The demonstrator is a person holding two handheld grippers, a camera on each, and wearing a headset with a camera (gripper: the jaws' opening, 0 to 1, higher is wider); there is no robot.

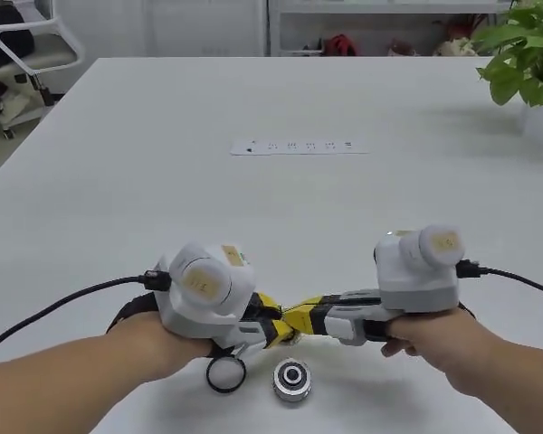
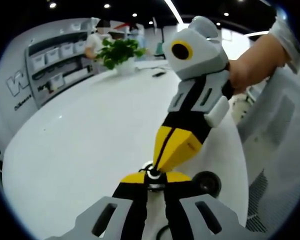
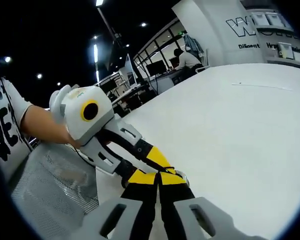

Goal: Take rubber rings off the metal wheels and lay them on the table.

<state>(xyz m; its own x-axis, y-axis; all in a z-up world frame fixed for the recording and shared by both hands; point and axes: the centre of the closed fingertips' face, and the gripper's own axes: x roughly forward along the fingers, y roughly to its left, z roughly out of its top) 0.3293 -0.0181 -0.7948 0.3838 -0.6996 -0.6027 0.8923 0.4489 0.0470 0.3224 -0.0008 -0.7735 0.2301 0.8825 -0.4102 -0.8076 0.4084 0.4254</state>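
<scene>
Tips of my left claw (image 1: 279, 333) and right claw (image 1: 304, 322) meet just above the tabletop (image 1: 299, 199), both pinched shut on one small metal wheel (image 2: 153, 173). Below them lie a loose rubber ring (image 1: 226, 373) and a second wheel (image 1: 291, 380).

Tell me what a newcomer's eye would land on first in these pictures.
First, the left gripper and right gripper meet tip to tip near the table's front edge, and the left's yellow jaws pinch a small round part. Just in front of them, on the white table, lie a loose black rubber ring and a metal wheel.
</scene>
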